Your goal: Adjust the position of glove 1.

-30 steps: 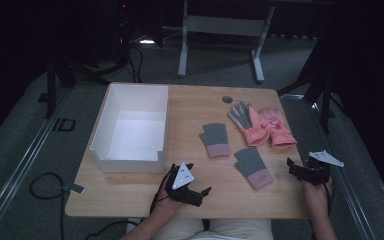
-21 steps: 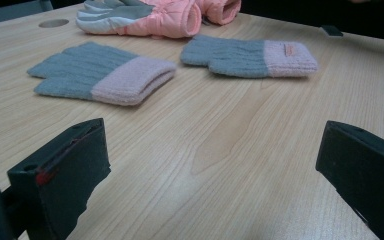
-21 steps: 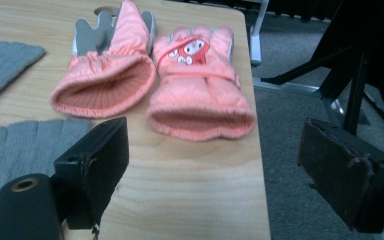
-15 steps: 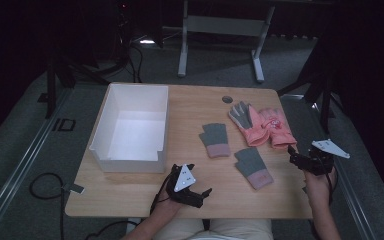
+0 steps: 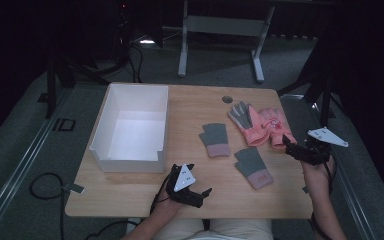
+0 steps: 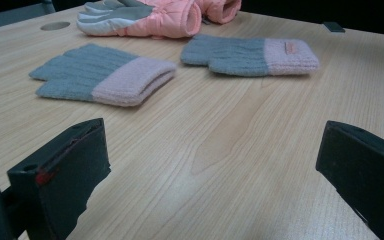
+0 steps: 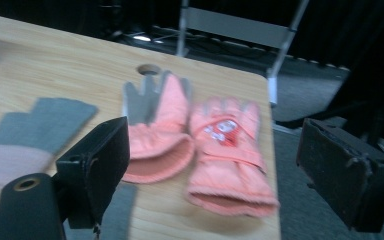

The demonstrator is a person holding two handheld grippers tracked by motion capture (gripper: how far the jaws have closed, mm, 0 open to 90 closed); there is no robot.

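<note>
- The left gripper [image 5: 200,192] rests on the near edge of the wooden table [image 5: 190,120], jaws wide apart and empty.
- The right gripper [image 5: 292,148], also wide open, hovers just beside the padded pink gloves [image 7: 200,145]; they lie straight ahead, cuffs toward it, long axis pointing away.
- Two knitted grey mitts [image 5: 215,140] lie flat between the grippers.

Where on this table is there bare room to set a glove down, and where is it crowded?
Bare wood lies along the near edge between the left gripper and the nearer knit glove, and between the white box and the farther knit glove. The right side is crowded: pink gloves beside the right gripper.
</note>
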